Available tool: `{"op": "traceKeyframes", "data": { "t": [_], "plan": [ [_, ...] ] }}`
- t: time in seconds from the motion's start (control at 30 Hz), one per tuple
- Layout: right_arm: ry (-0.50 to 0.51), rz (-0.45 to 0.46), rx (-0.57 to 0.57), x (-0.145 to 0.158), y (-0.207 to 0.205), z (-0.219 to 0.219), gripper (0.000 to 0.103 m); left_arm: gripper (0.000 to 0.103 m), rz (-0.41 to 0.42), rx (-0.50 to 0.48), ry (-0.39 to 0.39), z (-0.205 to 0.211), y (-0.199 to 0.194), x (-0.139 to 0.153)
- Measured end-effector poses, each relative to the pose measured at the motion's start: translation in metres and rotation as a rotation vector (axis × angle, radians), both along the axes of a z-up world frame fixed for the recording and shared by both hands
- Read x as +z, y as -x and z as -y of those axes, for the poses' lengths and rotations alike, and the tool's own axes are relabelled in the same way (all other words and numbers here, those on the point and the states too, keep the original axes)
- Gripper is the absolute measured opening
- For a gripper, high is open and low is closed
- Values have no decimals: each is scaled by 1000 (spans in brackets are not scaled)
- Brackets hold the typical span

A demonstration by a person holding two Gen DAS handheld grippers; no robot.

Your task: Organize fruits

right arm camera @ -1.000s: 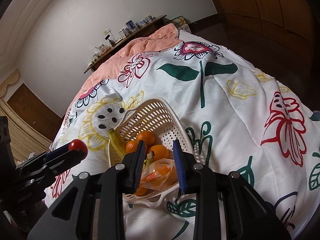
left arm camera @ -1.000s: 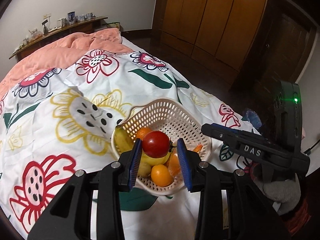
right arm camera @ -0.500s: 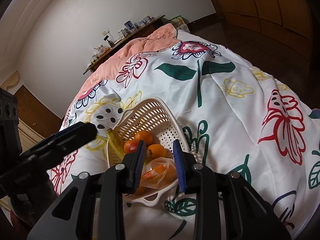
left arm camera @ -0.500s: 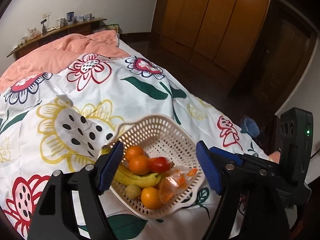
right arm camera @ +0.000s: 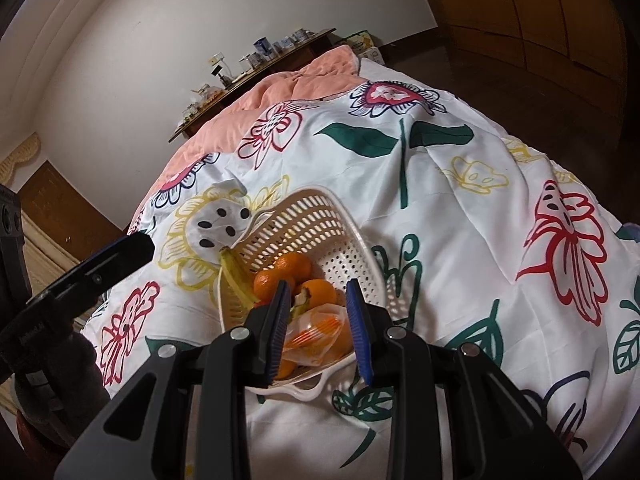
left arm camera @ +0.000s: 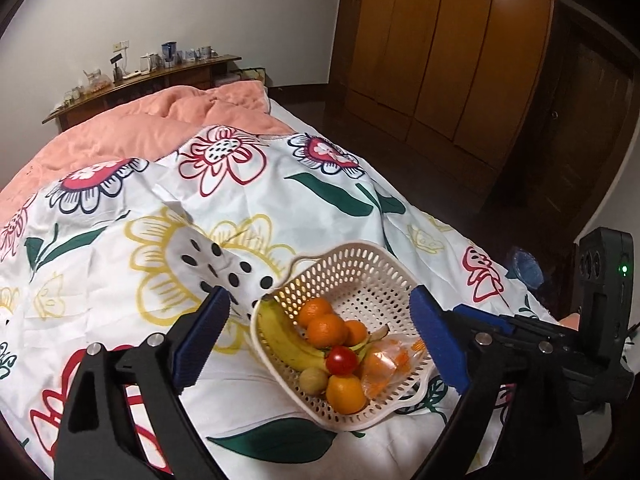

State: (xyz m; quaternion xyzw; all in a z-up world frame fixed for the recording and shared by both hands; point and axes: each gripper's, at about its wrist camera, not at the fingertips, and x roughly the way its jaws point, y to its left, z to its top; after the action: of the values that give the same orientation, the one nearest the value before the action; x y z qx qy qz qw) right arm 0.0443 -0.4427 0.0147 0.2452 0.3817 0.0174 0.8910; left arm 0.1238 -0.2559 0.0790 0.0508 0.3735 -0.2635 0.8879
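Since a second ago: tomato gone from the left claw and now lying in the basket; left claw pulled back a little, jaws opening wide with nothing pressed between them.

Item 1, left claw. Blue pads spread to either side of the basket as its own camera sees it, touching nothing.

Item 2, bed cover. White, printed with red and yellow flowers and green leaves; a salmon-pink quilt lies at its far end.

Item 3, basket. Cream, perforated plastic, set on the cover toward the near edge of the bed. Contents, left to right: one banana along the left wall; three oranges clustered at the middle; a small yellowish round fruit near the front; the tomato on top, touching the banana; one larger orange fruit at the near rim; a clear plastic bag with orange pieces against the right wall.

Item 4, right claw. Jaws narrow, just over the near right rim of the basket, the bag showing in the gap; whether the pads press on the bag cannot be told.

Item 5, wardrobe. Brown wood, far right.
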Motion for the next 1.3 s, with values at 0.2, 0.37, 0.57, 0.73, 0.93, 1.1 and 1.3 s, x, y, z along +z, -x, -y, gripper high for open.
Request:
{"op": "traceKeyframes", "data": {
  "t": [0.2, 0.37, 0.57, 0.73, 0.93, 1.1, 1.3],
  "plan": [
    [85, 9, 28, 6, 4, -16, 60, 98, 33, 22, -19, -11, 11, 5],
    [138, 5, 38, 11, 10, -22, 77, 100, 70, 30, -47, -16, 24, 8],
    [202, -2, 57, 15, 18, -30, 89, 100, 126, 60, -97, -27, 42, 12],
    [271, -23, 100, 13, 28, -42, 91, 100, 140, 76, -132, -33, 54, 8],
    [297, -31, 135, 12, 35, -54, 94, 100, 157, 94, -157, -39, 66, 7],
    [325, -26, 149, 17, 40, -61, 96, 100, 185, 130, -184, -45, 71, 7],
    [341, -27, 156, 18, 44, -65, 96, 100, 237, 140, -231, -43, 82, 8]
  ]
}}
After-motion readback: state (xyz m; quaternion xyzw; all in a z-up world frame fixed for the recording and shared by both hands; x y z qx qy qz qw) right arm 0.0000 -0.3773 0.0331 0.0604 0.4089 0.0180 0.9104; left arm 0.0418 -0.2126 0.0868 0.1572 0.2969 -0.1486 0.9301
